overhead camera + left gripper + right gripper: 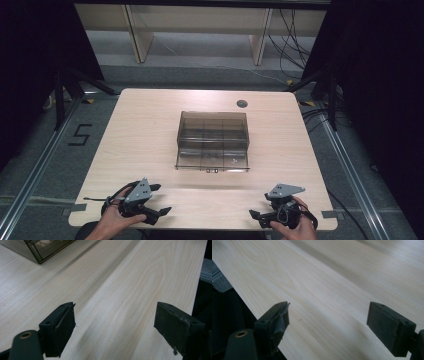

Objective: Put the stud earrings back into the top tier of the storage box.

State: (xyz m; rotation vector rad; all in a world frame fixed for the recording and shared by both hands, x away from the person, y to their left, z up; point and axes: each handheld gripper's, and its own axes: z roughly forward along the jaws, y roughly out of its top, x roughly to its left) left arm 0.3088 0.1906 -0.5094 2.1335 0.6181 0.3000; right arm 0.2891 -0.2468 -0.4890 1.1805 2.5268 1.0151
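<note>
A pale wooden table (150, 130) stands in a dark room, with a grey floor and a light shelf frame behind it. The left gripper (159, 199) sits near the front left corner of the table, held by the person's left hand (112, 220). Its two black jaws are spread wide apart with nothing between them, just bare wood underneath, and in the left gripper view (115, 322) the gap between the pads is big. The right gripper (257, 216) sits near the front right corner, held by the right hand (295, 227). Its jaws are wide apart too and hold nothing, and the right gripper view (328, 320) shows plain wood grain between them and the table edge at the left. Both grippers have a grey three-cornered plate on top. Farther out, in the middle of the table, stands a smoky see-through plastic box (213, 141) with little compartments inside. It is well apart from both grippers. One corner of the box (42, 250) peeks in at the top of the left gripper view. A small round dark hole (242, 103) sits in the table behind the box.
</note>
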